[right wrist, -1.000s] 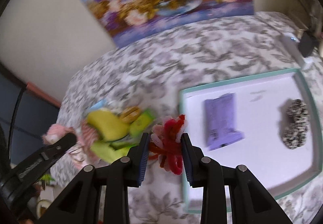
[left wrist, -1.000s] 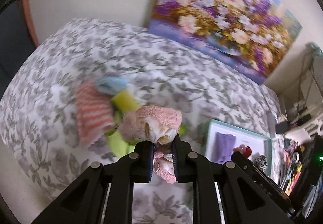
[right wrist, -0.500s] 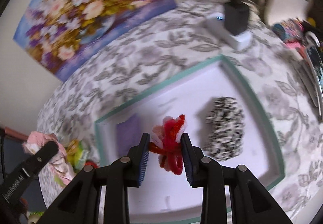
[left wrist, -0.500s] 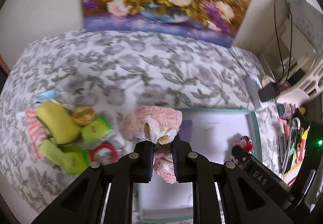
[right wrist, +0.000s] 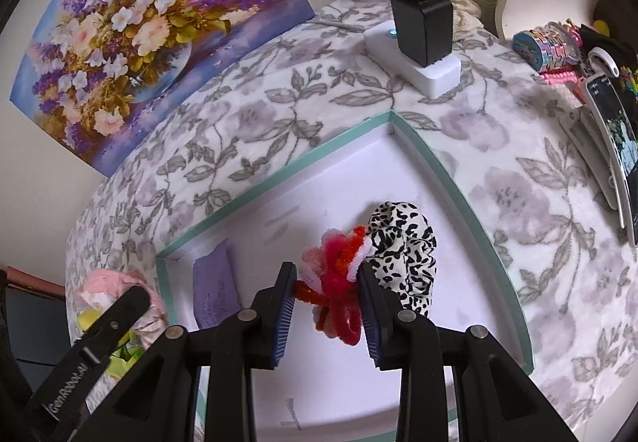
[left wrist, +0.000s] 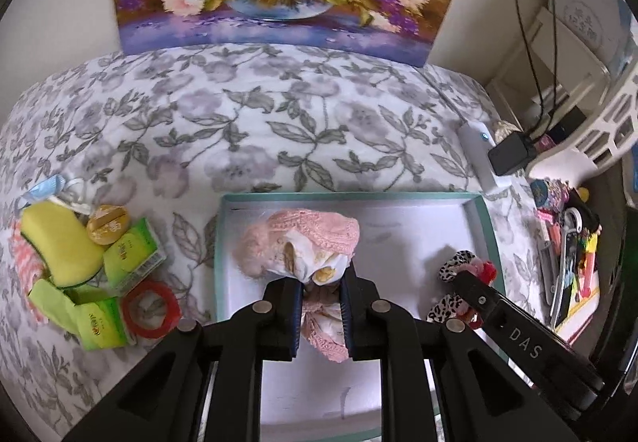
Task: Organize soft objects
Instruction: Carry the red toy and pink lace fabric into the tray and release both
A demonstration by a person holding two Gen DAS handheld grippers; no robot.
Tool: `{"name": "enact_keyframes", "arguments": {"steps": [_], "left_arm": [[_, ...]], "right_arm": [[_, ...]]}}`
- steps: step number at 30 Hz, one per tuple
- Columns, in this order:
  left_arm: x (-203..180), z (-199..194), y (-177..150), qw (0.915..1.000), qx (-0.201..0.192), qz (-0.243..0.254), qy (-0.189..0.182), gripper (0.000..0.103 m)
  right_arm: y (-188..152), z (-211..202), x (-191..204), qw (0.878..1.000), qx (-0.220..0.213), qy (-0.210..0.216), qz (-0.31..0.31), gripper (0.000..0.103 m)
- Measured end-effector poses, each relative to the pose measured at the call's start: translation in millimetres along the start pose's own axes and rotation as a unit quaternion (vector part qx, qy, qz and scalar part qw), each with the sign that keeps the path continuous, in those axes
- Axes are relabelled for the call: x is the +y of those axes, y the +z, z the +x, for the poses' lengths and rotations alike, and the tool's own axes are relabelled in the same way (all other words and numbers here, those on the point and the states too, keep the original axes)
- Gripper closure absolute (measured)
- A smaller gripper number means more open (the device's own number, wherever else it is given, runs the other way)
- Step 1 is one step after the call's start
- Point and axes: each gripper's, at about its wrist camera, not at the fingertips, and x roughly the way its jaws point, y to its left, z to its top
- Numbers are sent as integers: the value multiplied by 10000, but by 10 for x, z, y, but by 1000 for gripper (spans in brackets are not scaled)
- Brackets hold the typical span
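The pink lace garment (left wrist: 303,238) hangs bunched between the pads of the left hand-held gripper (left wrist: 322,306), which is clenched on it above the white floor of the teal-rimmed tray (left wrist: 484,226). The right hand-held gripper (right wrist: 327,310) is clamped on a red, pink and white fuzzy scrunchie (right wrist: 339,278), held just beside the black-and-white leopard scrunchie (right wrist: 402,250) that lies in the tray. A folded purple cloth (right wrist: 215,290) also lies there, near the tray's left wall.

The step in hand looks like the delivery: both soft things are over the tray and not yet let go. The next move probably calls for lowering each to a bare patch of the tray floor and opening the jaws, keeping the garment clear of the purple cloth.

Outside the tray, on the floral bedspread (left wrist: 279,131), wait a yellow sponge (left wrist: 60,242), green packets (left wrist: 131,250) and a red ring (left wrist: 150,304).

Readable writing is scant: "DAS" on the right gripper's arm in the left view, and part of a word beginning "Gen" on the left gripper's arm in the right view. The packets' print is too small to read.
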Motion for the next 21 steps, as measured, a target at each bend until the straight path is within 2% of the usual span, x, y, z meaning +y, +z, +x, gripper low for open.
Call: {"name": "enact_keyframes", "arguments": {"steps": [7, 8, 10, 16, 17, 19, 21], "left_arm": [[-62, -3, -3, 9998, -85, 170, -82, 86], [-67, -7, -4, 9997, -92, 189, -94, 84], [-92, -22, -8, 9995, -131, 267, -140, 76], [-144, -56, -3, 9988, -215, 427, -133, 70], [-144, -49, -5, 9988, -199, 428, -137, 66], [-140, -40, -8, 9989, -180, 415, -155, 38], [-126, -43, -6, 9990, -204, 392, -107, 35]], "right_arm": [[-18, 0, 92, 9998, -7, -96, -195, 70], [-17, -1, 100, 9997, -10, -105, -215, 70], [-19, -13, 114, 9996, -20, -111, -243, 68], [-9, -62, 127, 9993, -13, -192, -323, 68], [-8, -71, 130, 9992, -20, -205, -338, 67], [-5, -85, 133, 9992, -24, -216, -340, 67], [0, -97, 128, 9993, -27, -210, -319, 67]]}}
